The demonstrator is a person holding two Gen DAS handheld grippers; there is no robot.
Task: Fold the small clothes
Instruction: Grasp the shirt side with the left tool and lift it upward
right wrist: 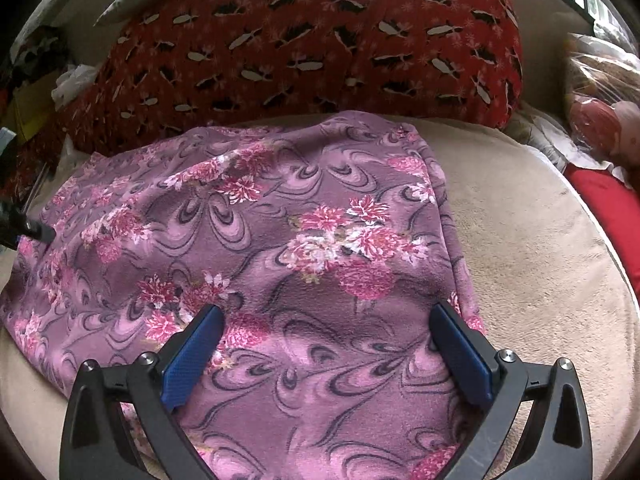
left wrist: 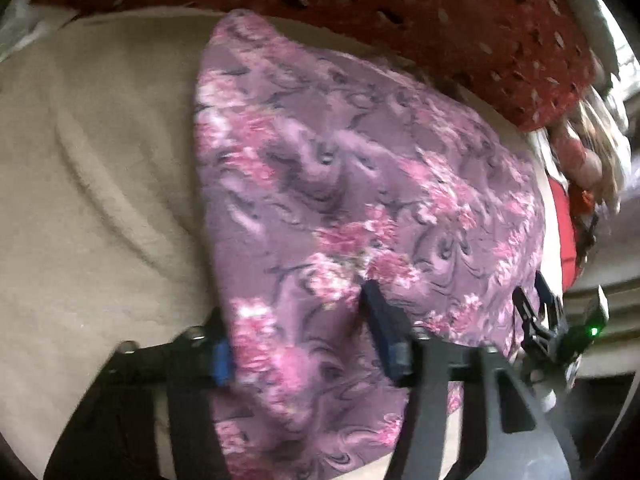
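Note:
A purple garment with pink flowers point(right wrist: 288, 240) lies spread flat on a beige blanket point(right wrist: 520, 232). It also shows in the left wrist view point(left wrist: 360, 184). My right gripper point(right wrist: 326, 312) is open just above the garment's near part, its blue pads point(right wrist: 192, 360) wide apart, holding nothing. My left gripper point(left wrist: 292, 312) is open over the garment's near edge, the cloth lying between its blue pads point(left wrist: 384, 332) but not pinched. The right gripper point(left wrist: 540, 312) shows at the garment's right edge in the left wrist view, and the left gripper's tip point(right wrist: 36, 232) at the cloth's left edge in the right wrist view.
A red cushion with a black and white pattern point(right wrist: 320, 40) lies along the back of the blanket, also in the left wrist view point(left wrist: 400, 4). A red cloth point(right wrist: 608, 208) and plastic-wrapped items point(right wrist: 600, 100) sit at the right. Clutter lies at the far left point(right wrist: 32, 80).

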